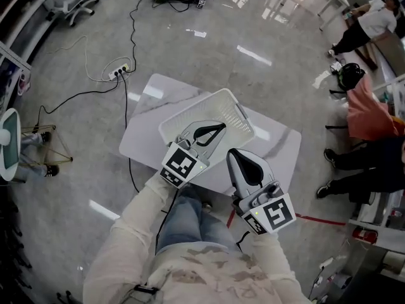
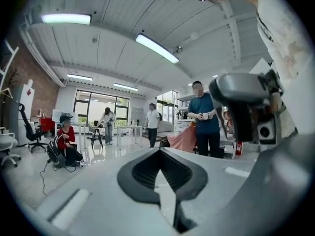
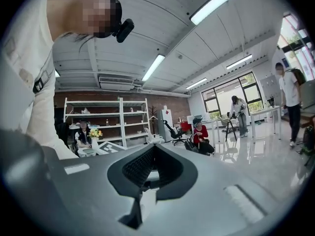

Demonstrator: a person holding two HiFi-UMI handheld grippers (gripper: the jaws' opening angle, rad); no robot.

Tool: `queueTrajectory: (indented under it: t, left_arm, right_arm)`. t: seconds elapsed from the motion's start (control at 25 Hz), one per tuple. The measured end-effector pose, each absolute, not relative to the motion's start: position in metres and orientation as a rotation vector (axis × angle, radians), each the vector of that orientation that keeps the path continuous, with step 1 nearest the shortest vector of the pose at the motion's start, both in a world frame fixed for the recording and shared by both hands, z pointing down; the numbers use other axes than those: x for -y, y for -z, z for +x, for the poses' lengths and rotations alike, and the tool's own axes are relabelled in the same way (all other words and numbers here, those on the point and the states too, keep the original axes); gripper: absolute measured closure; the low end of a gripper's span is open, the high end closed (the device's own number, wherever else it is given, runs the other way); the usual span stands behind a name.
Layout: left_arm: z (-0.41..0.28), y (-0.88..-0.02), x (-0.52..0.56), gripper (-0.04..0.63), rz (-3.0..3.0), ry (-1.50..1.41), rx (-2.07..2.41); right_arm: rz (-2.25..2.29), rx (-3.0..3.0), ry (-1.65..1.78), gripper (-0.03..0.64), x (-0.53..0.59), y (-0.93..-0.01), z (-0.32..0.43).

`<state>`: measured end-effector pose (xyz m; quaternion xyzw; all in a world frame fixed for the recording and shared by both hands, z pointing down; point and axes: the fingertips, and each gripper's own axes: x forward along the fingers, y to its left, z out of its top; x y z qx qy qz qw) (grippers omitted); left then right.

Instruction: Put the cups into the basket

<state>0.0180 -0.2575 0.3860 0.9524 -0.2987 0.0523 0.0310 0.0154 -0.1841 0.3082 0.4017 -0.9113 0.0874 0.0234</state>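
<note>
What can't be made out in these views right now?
No cups show in any view; whether any lie out of frame cannot be told.
Near part of the basket, head view: covered by the left gripper.
Near edge of the table, head view: hidden under the right gripper and the sleeves.
Both gripper views: they look into the room, so table and basket are out of frame.

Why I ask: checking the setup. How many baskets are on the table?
1. The basket sits on the table, its near side behind the left gripper. That and the right gripper cover some tabletop, though hardly enough to hide another basket.
</note>
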Motion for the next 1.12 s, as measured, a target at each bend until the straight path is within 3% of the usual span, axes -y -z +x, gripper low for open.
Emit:
queueTrajectory:
  t: [0.6, 1.12]
  left_arm:
    - [-0.009, -0.249, 0.101, 0.592, 2.933, -0.095, 1.163]
    - [-0.003, -0.215, 0.035, 0.592, 2.953, -0.050, 1.191]
  right_arm:
    - [1.148, 2.959, -0.153, 0.591, 0.084, -0.252, 0.019]
    - [1.102, 3.015, -0.141, 0.592, 0.033, -0.221, 0.021]
